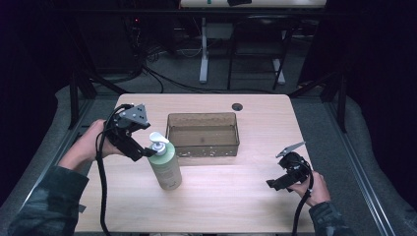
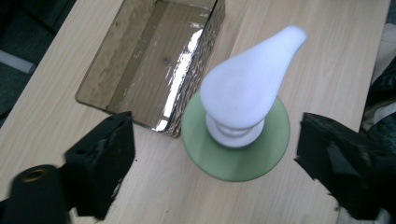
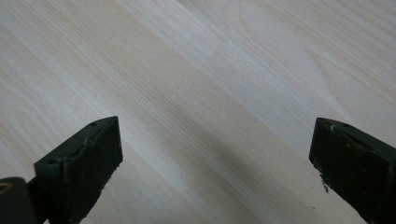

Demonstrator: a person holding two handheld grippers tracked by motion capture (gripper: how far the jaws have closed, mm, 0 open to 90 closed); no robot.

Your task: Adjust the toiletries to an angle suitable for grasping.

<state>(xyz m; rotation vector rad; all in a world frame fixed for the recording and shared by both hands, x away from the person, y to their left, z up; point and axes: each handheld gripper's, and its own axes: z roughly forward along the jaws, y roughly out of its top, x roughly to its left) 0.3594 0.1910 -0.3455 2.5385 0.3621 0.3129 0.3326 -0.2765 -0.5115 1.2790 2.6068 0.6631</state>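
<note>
The green soap bottle [image 1: 165, 166] stands upright on the counter [image 1: 236, 201], just in front of the near left corner of the clear brown bin [image 1: 203, 133], which has nothing in it. The left tongs [image 1: 143, 153] hang at the bottle's white pump [image 1: 158, 143] with the jaws apart on either side of it and no pad pressing, so the grasp looks only about to begin; lifting the bottle, probably toward the bin, is all still ahead. The right tongs [image 1: 272, 184] rest wide open and unladen near the counter's right front. The high view gives the whole layout, while the left gripper view looks straight down on the pump [image 2: 250, 91], showing clear gaps to both jaws; the right gripper view adds just bare wood [image 3: 210, 93] between its spread jaws.
</note>
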